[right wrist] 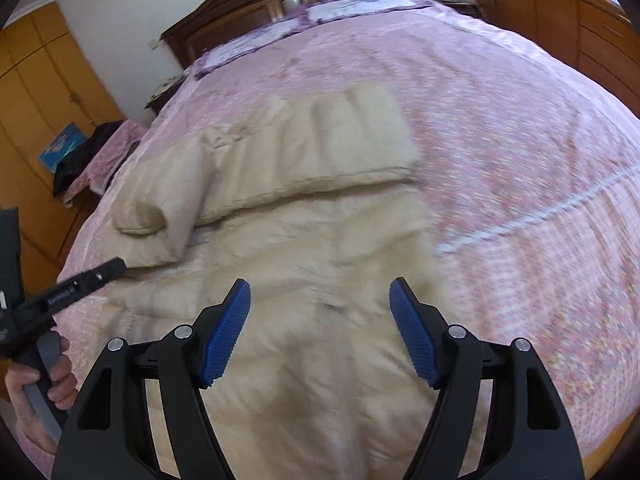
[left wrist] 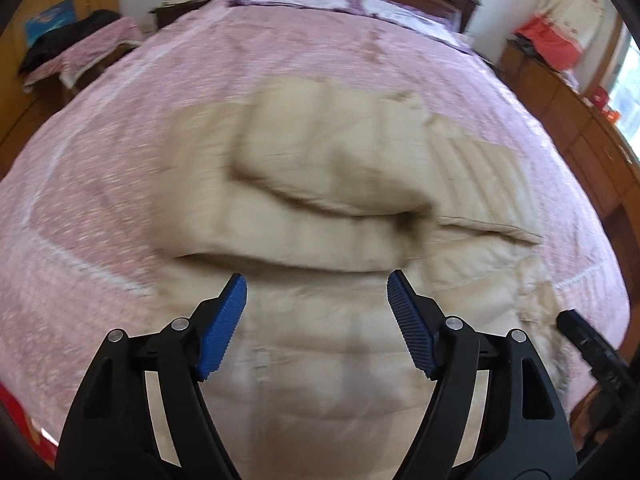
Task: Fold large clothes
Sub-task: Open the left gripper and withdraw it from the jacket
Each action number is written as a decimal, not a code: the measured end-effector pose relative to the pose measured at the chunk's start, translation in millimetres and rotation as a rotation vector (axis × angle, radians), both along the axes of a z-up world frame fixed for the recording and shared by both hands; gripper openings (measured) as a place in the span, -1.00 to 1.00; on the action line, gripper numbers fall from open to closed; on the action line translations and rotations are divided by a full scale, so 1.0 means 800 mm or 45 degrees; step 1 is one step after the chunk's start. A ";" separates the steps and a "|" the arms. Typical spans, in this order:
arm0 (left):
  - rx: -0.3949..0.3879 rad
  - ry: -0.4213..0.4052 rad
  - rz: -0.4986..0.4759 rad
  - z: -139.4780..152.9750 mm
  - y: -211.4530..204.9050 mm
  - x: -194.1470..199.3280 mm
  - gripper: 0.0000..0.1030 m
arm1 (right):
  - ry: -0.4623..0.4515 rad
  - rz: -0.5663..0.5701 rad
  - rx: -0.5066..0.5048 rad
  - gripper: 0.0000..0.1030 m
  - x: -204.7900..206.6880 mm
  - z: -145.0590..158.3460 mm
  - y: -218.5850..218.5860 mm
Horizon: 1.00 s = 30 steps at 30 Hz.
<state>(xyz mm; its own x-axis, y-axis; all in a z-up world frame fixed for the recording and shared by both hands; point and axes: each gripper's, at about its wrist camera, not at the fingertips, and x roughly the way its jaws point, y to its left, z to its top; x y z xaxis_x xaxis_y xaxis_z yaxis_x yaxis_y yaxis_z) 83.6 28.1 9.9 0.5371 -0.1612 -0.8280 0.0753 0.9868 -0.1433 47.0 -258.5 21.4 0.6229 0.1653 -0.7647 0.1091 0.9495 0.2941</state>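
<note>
1. Left wrist view: a beige quilted coat (left wrist: 320, 184) lies spread on the pink bedspread (left wrist: 100, 208), its padded sleeve folded across the body into a thick roll just beyond the fingertips.
2. The left gripper (left wrist: 316, 284) hangs over the coat's lower part with jaws wide apart — nothing sits between the blue pads (left wrist: 222, 328), and the fabric lies below and ahead of them, not pinched.
3. In the right wrist view the same coat (right wrist: 304, 216) reaches from under the jaws up the bed; one sleeve lies folded over the chest, and another padded fold lies at the left edge.
4. The right gripper (right wrist: 320, 286) also stands open, empty, above the coat's lower part; whether the tips touch the cloth cannot be told.
5. At the left edge of this view a hand (right wrist: 36, 384) grips the handle of the other tool, whose black finger points toward the coat's left side.
6. Farther out — purple-trimmed pillows (right wrist: 320, 12) against a dark wooden headboard (right wrist: 256, 4), and orange-brown cupboards (right wrist: 40, 92) beside the bed.
</note>
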 end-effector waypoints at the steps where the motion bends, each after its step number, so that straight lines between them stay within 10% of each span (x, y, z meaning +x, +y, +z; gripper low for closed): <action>1: 0.012 0.003 0.022 -0.002 0.010 -0.001 0.42 | 0.004 0.024 0.007 0.38 0.007 0.002 0.008; 10: 0.051 0.040 0.143 -0.019 0.075 -0.002 0.43 | 0.032 0.223 0.089 0.38 0.064 0.019 0.095; 30: 0.028 0.105 0.202 -0.048 0.144 -0.007 0.45 | -0.021 0.322 -0.145 0.64 0.167 0.002 0.266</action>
